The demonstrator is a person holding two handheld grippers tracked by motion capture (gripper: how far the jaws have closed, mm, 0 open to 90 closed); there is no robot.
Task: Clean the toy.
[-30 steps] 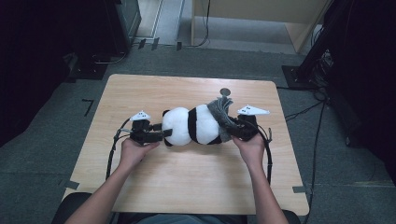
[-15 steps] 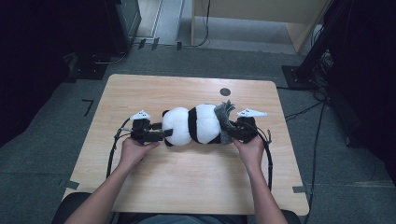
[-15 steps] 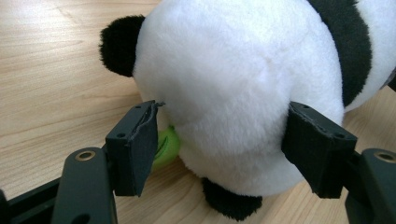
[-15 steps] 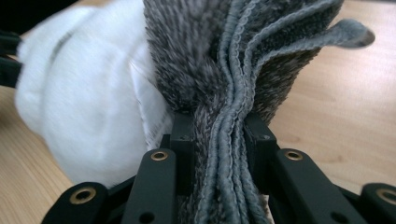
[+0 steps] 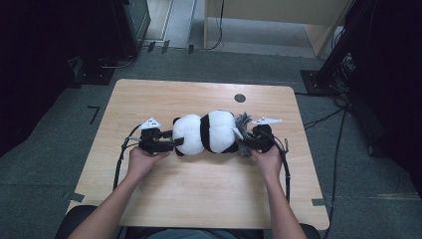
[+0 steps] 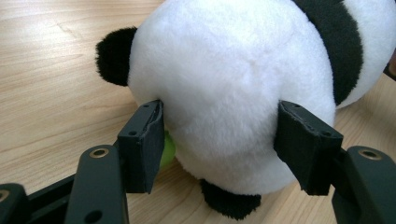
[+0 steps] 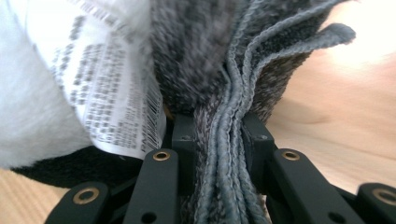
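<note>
A black and white plush panda (image 5: 209, 132) lies lengthwise on the wooden table (image 5: 199, 189). My left gripper (image 5: 175, 143) holds its white head (image 6: 224, 84); the jaws have just been closing, and both pads (image 6: 142, 144) press into the fur. A bit of green (image 6: 168, 149) shows behind the left pad. My right gripper (image 5: 247, 139) is at the panda's other end, shut on a bunched grey knitted cloth (image 7: 224, 70); its jaws tightened within the last second. A white printed label (image 7: 107, 93) hangs beside the cloth. The right gripper (image 7: 219, 135) pinches the folded edges.
A small black round mark (image 5: 240, 98) sits on the table behind the panda. Cables (image 5: 119, 164) trail from both grippers over the near side of the table. Dark equipment (image 5: 129, 25) and a wooden cabinet (image 5: 278, 15) stand on the floor beyond the far edge.
The grey cloth, earlier lifted and spread over the panda's right end, has come down and is bunched lower. The right gripper sank a little with it. The left hand stayed put.
</note>
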